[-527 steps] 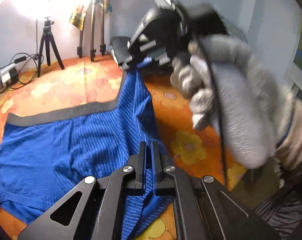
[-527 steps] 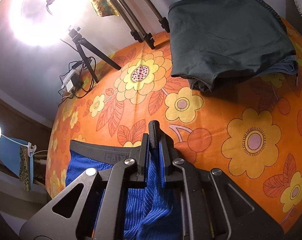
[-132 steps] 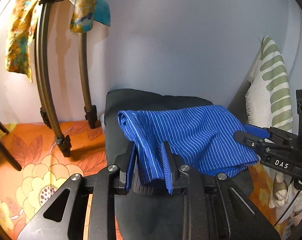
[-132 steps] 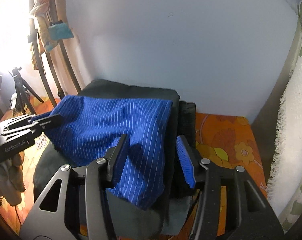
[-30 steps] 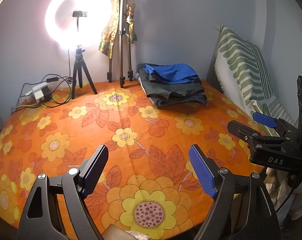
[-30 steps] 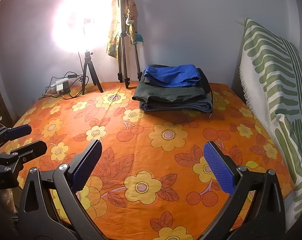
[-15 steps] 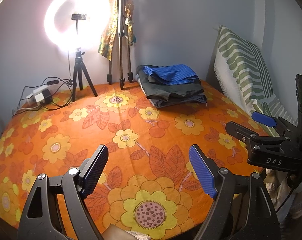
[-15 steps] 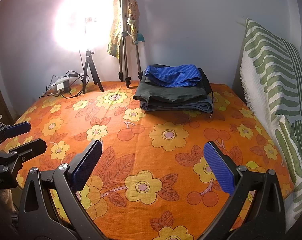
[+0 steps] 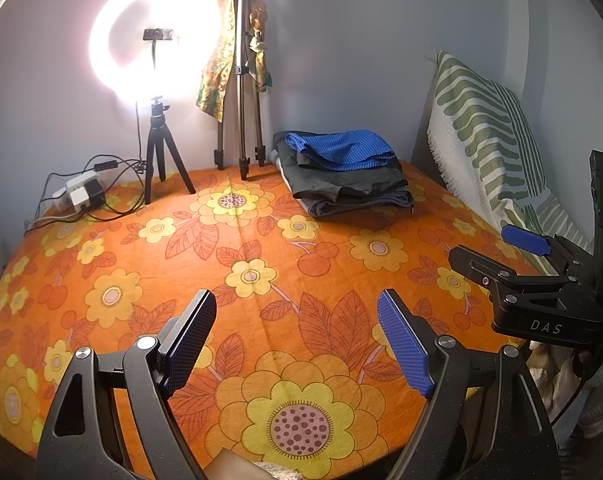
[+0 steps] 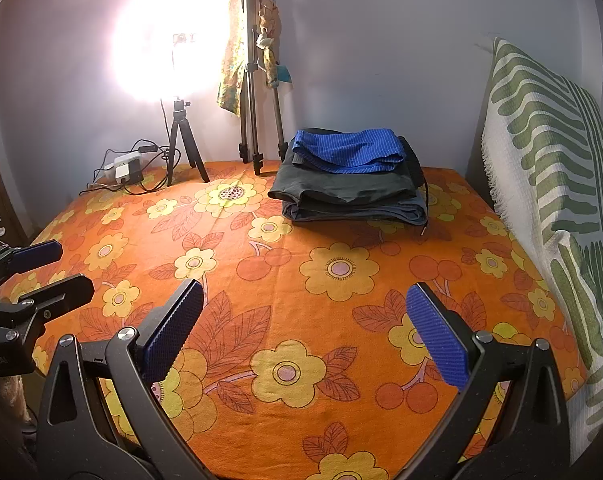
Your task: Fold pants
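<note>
From the left wrist, your left gripper [image 9: 297, 340] hung with jaws spread and empty, the blue pants [image 9: 341, 150] folded atop the dark pile [image 9: 349, 188] far across the bed [image 9: 261, 288]. From the right wrist, your right gripper [image 10: 305, 328] gaped empty too; the folding looked finished.

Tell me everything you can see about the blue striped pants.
The blue striped pants are bright blue with thin white pinstripes, looking like light woven cloth. They lie folded into a loose, slightly rumpled bundle on top of a stack of dark folded clothes, at the far end of the orange flowered cover near the wall. Neither gripper touches them.
</note>
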Demonstrator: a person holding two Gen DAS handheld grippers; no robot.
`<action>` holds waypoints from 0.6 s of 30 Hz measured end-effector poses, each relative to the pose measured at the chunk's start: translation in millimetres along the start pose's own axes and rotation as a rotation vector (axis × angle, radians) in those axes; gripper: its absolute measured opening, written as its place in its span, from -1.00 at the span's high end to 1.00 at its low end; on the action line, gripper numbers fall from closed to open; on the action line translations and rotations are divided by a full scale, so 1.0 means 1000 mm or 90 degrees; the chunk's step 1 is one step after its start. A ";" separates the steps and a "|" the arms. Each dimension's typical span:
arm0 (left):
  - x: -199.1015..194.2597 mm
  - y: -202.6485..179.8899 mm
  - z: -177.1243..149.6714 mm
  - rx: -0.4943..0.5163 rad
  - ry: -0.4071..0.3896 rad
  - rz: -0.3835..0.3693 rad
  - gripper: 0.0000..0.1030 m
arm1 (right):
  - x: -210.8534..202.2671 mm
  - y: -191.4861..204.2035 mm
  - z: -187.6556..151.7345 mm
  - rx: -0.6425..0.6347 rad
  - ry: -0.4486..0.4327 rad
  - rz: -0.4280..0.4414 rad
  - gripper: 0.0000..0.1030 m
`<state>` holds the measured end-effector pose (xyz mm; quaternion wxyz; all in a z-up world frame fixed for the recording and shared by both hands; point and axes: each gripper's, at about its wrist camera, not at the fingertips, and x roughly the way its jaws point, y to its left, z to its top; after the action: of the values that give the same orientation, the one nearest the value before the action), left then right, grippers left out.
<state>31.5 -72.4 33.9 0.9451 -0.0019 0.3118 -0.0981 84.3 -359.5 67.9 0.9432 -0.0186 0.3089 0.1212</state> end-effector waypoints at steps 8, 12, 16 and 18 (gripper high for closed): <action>-0.001 0.000 0.000 0.000 -0.001 0.001 -0.61 | 0.000 0.001 0.000 -0.001 0.000 0.000 -1.00; -0.001 0.000 0.001 -0.001 -0.001 0.000 -0.61 | 0.000 0.001 0.000 0.000 0.000 0.000 -1.00; -0.001 0.000 0.001 0.000 -0.001 0.000 -0.61 | 0.000 0.001 0.000 -0.002 0.000 -0.001 -1.00; -0.001 0.000 0.001 0.000 -0.002 0.001 -0.61 | 0.000 0.001 0.000 -0.002 0.000 -0.001 -1.00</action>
<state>31.1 -72.1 35.4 0.9456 -0.0021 0.3106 -0.0973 83.7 -358.5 67.9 0.9432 -0.0201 0.3089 0.1210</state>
